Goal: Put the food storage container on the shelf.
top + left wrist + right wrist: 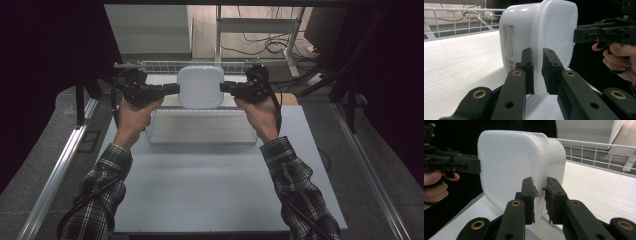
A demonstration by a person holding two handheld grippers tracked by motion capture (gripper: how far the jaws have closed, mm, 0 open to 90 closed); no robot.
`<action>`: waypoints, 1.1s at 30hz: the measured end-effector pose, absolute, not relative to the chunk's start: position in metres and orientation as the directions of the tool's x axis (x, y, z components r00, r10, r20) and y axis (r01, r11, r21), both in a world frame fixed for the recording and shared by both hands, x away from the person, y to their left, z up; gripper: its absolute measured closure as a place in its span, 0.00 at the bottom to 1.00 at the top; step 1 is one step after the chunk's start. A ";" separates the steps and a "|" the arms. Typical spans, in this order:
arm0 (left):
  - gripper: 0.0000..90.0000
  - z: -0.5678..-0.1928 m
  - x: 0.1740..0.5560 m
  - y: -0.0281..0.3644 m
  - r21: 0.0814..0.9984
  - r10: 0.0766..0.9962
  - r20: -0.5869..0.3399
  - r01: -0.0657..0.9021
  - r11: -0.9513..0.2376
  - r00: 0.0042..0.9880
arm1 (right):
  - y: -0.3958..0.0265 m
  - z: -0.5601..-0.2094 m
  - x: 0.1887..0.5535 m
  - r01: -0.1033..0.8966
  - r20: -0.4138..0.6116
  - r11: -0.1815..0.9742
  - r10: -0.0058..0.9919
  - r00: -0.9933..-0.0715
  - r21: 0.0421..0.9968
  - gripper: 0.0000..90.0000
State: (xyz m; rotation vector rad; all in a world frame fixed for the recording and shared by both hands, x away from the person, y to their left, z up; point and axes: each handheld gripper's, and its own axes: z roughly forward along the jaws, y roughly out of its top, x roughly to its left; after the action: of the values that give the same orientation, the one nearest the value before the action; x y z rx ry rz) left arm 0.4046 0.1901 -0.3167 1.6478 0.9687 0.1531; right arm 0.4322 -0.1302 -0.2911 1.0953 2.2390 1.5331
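A: Item: white lidded container [200, 86], on edge, rim pinched on opposite sides between left tool [173, 89] and right tool [226, 87].
B: Surroundings: wire basket [200, 133] below both tools; bare desk [210, 185] nearer the person.

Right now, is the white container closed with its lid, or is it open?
Closed. The lid sits flush on the white container, and both grippers pinch its rim from opposite sides.

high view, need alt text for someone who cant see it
Two hands hold a white lidded container in the air between them, the left tool and the right tool each clamped on an opposite edge. Below it a white wire basket stands on a pale table.
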 end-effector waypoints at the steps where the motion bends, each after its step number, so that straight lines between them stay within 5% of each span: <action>1: 0.90 -0.317 0.405 0.190 0.861 0.655 -0.387 0.508 0.006 0.649 | -0.129 -0.292 0.434 0.457 0.224 0.180 0.684 -0.695 0.871 0.84; 23: 0.75 -0.324 0.425 0.190 0.846 0.709 -0.387 0.533 0.019 0.589 | -0.109 -0.298 0.452 0.472 0.219 0.183 0.706 -0.673 0.862 0.70; 33: 0.60 -0.326 0.436 0.182 0.837 0.742 -0.378 0.548 0.018 0.553 | -0.108 -0.299 0.462 0.477 0.204 0.172 0.742 -0.638 0.862 0.60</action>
State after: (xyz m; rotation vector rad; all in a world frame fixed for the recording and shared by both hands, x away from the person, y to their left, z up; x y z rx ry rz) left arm 0.4360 0.1817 -0.3260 1.6505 1.1019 0.2132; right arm 0.4625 -0.1079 -0.2993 1.1726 2.1872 1.4520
